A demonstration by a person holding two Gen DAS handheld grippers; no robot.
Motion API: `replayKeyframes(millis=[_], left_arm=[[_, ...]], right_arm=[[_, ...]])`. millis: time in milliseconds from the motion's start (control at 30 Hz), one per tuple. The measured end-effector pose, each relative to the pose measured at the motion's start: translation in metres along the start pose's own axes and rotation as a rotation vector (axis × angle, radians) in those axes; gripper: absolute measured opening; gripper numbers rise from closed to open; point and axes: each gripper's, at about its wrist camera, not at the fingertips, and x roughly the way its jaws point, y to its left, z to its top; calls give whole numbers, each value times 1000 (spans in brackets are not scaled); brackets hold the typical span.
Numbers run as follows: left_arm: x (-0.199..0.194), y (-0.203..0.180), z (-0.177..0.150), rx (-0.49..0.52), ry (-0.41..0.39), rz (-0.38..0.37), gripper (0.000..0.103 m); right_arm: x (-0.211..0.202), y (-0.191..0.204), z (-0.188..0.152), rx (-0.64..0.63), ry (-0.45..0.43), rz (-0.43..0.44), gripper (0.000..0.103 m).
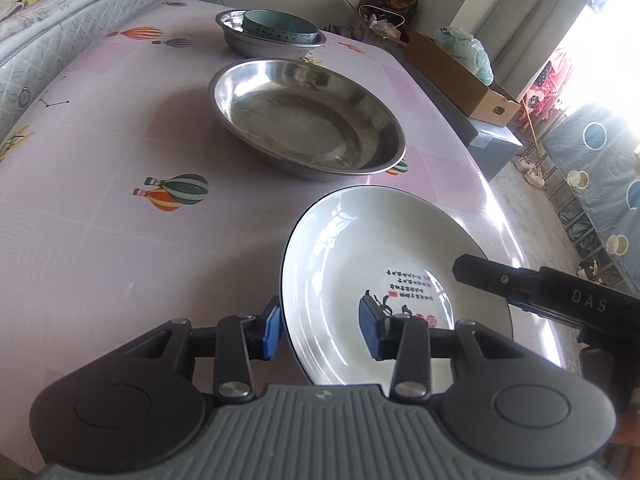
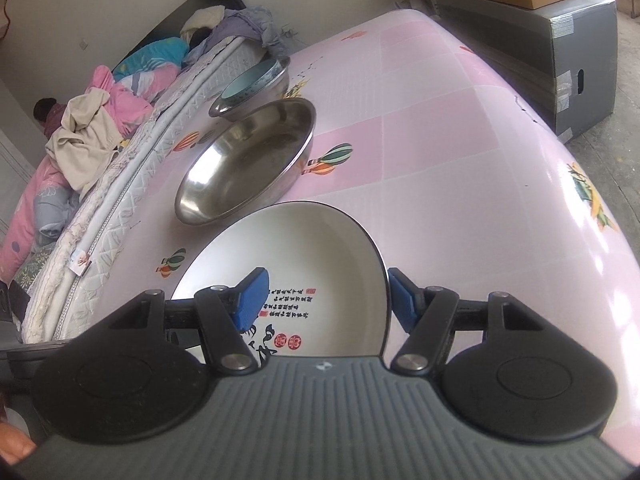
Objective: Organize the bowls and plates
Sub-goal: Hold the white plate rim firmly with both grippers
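Blue-padded fingers of two hand-held grippers bracket a white plate (image 1: pixel 384 280) printed with black calligraphy and red seals, held over the near part of a pink table (image 1: pixel 80 240) patterned with hot-air balloons. Left gripper (image 1: pixel 324 332) straddles the plate's left rim, one pad (image 1: pixel 273 332) outside and one inside; the rim sits between them, but whether both pads press on it cannot be told from this angle. Right gripper (image 2: pixel 324 300) straddles the opposite rim in the same way, its jaws standing wider and its grasp equally unclear. Beyond the plate lies a large empty steel basin (image 1: pixel 308 120), and behind that a smaller steel bowl (image 1: pixel 236 36) nesting a pale blue bowl (image 1: pixel 280 28). The step in hand appears to be carrying the plate toward the basin to stack it. Doing it well likely means keeping both sides level, clearing the basin's near rim, and lowering the plate centred before letting go.
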Motion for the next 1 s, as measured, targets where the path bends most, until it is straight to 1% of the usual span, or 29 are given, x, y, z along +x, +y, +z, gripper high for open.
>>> replayKeyframes(millis=[200, 400, 733, 1000], left_arm=[[-12, 26, 1, -49, -20, 32, 43], [-16, 34, -1, -59, -30, 31, 44], [-11, 33, -3, -57, -23, 23, 48], [-9, 31, -3, -52, -23, 31, 51]], right_arm=[[15, 32, -4, -55, 34, 32, 65], [20, 46, -6, -72, 45, 37, 66], [23, 42, -6, -43, 44, 46, 66], [30, 36, -7, -10, 66, 71, 66]])
